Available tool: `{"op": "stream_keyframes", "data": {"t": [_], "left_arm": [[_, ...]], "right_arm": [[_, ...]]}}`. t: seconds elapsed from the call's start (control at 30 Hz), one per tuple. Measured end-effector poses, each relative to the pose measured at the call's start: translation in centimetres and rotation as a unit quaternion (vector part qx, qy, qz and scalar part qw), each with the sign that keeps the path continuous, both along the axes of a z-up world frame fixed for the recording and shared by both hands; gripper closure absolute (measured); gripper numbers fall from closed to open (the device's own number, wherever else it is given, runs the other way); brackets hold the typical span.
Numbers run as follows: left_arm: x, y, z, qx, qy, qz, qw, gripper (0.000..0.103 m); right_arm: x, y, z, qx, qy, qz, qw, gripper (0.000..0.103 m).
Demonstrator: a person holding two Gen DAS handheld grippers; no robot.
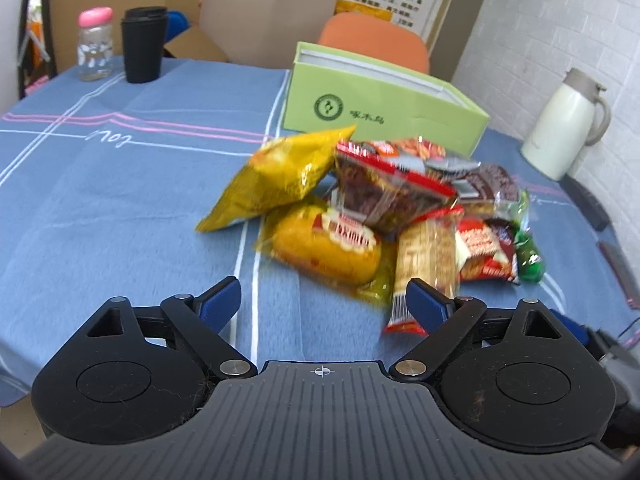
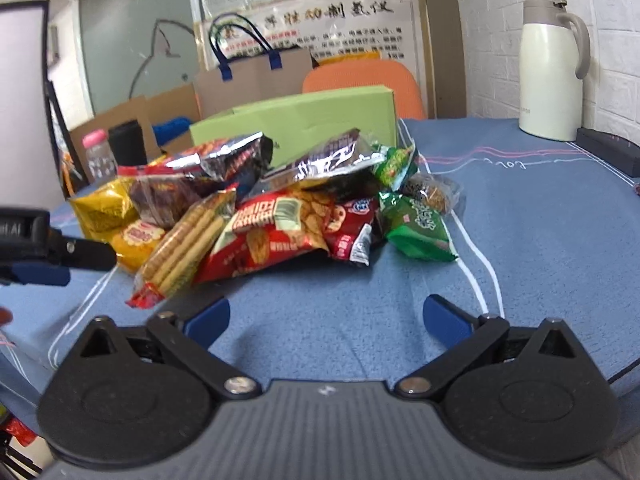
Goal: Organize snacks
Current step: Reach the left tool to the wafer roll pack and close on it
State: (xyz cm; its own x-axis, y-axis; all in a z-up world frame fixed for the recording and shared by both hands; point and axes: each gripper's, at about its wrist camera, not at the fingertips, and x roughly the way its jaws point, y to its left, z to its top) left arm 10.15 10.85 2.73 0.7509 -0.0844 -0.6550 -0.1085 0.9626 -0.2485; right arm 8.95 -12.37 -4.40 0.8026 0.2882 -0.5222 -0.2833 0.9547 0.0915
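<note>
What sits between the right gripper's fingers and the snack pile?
Only bare blue tablecloth separates the open right gripper from the snack pile, as seen in the right wrist view.

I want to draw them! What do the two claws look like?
Both look alike. The left claw and the right claw each have two short blue fingers on black jointed arms with silver pins. The arms swing from round black discs topped with triangle cut-outs. Between the discs sits a grey ribbed plate with a tiny white crosshair mark. No sleeves or cables show.
</note>
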Motion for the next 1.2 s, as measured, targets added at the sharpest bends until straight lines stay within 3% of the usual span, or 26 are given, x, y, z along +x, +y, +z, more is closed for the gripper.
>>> {"op": "stream_keyframes", "data": {"t": [0.07, 0.17, 0.3, 0.4, 0.53, 0.6, 0.7, 0.73, 0.8, 0.83, 0.9, 1.07, 1.13, 1.2], "left_arm": [[0.1, 1.0, 0.8, 0.001, -0.008, -0.006, 0.9999, 0.025], [0.2, 2.9, 2.5, 0.024, -0.031, -0.01, 0.9992, 0.023], [0.8, 5.6, 4.2, 0.032, -0.055, -0.011, 0.9979, 0.026], [0.4, 5.6, 4.4, -0.009, -0.06, -0.063, 0.9961, 0.03], [0.4, 3.7, 3.0, -0.07, -0.043, -0.142, 0.9865, 0.045], [1.3, 2.3, 2.3, -0.077, -0.027, -0.154, 0.9847, 0.047], [2.9, 0.1, 1.6, -0.076, -0.002, -0.174, 0.9818, 0.058], [3.5, -0.7, 1.4, -0.074, 0.009, -0.178, 0.9811, 0.065], [4.3, -1.5, 0.7, -0.069, 0.025, -0.187, 0.9796, 0.078], [4.9, -1.9, 0.3, -0.069, 0.039, -0.184, 0.9797, 0.085], [5.2, -2.2, -0.3, -0.085, 0.046, -0.189, 0.9773, 0.088], [2.6, -5.1, 0.1, -0.056, 0.032, -0.215, 0.9746, 0.101], [2.3, -6.7, 0.0, -0.044, 0.032, -0.228, 0.9721, 0.103], [2.6, -7.3, -0.1, -0.026, 0.04, -0.211, 0.9763, 0.099]], "right_arm": [[0.4, 0.4, 0.9, -0.019, 0.028, -0.002, 0.999, 0.0], [-0.4, 0.8, 3.8, 0.032, 0.0, 0.05, 0.998, 0.0], [0.0, 4.1, 5.7, 0.045, -0.011, 0.122, 0.991, 0.001], [1.0, 5.4, 4.5, 0.056, 0.026, 0.13, 0.99, 0.001], [1.8, 6.0, 3.2, 0.058, 0.052, 0.127, 0.989, 0.001], [2.0, 6.4, 2.8, 0.052, 0.05, 0.135, 0.988, 0.001], [2.3, 7.1, 2.3, 0.036, 0.035, 0.145, 0.988, 0.005], [2.4, 7.2, 2.1, 0.034, 0.033, 0.148, 0.988, 0.025], [2.7, 6.8, 1.7, 0.04, 0.042, 0.153, 0.987, 0.055], [2.8, 6.3, 1.6, 0.049, 0.048, 0.157, 0.985, 0.061], [2.4, 5.3, 1.4, 0.056, 0.046, 0.153, 0.986, 0.063], [0.1, 2.2, 1.8, 0.07, 0.042, 0.147, 0.986, 0.065], [0.3, 1.6, 1.3, 0.068, 0.052, 0.136, 0.987, 0.052], [0.5, 0.9, 1.2, 0.073, 0.052, 0.13, 0.987, 0.05]]}}
